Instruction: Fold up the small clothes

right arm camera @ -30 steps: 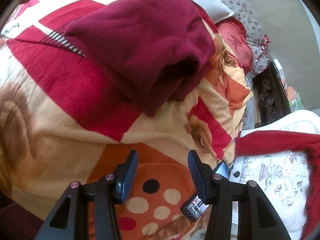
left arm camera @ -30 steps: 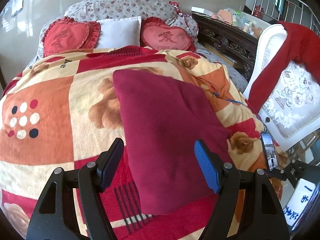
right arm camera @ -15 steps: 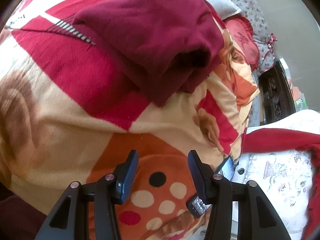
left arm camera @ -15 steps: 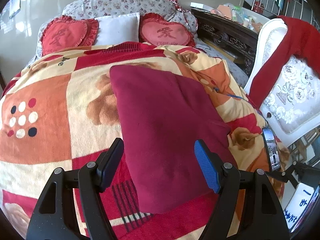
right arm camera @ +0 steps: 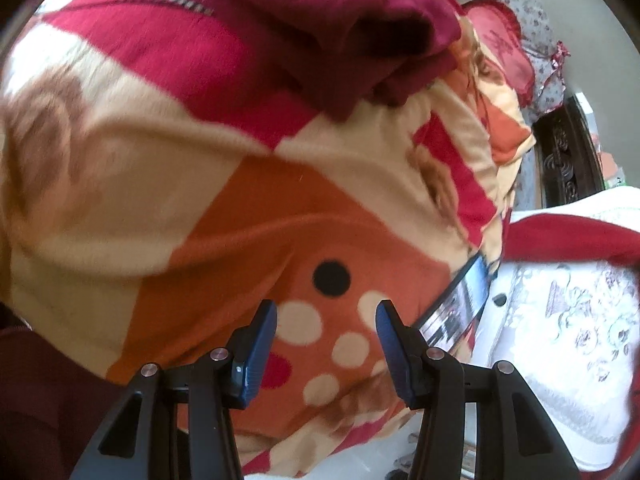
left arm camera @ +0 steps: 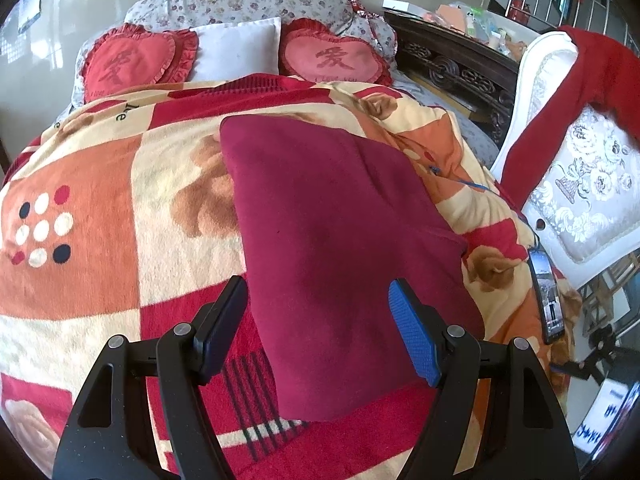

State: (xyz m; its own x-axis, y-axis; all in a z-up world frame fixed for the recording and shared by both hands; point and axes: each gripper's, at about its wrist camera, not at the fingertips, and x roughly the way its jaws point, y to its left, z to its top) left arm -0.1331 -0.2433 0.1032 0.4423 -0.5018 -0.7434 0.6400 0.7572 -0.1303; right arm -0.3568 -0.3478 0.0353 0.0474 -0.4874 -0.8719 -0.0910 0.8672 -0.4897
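Observation:
A dark red garment (left arm camera: 344, 240) lies folded into a long rectangle on the patterned blanket (left arm camera: 100, 208) of the bed. My left gripper (left arm camera: 318, 304) is open and empty, hovering over the garment's near end. In the right wrist view the same garment (right arm camera: 320, 12) shows at the top, its folded edge facing me. My right gripper (right arm camera: 326, 320) is open and empty, held over the orange dotted patch of the blanket (right arm camera: 280, 220), well short of the garment.
Two red heart cushions (left arm camera: 132, 62) and a white pillow (left arm camera: 238, 48) lie at the bed's head. A white chair (left arm camera: 580, 184) draped with a red cloth (left arm camera: 592, 76) stands at the right. A phone (left arm camera: 548, 296) lies at the blanket's right edge, also in the right wrist view (right arm camera: 460, 300).
My right gripper has pulled back and down from the garment, which now sits higher in its view. My left gripper has lowered slightly. Both stay open.

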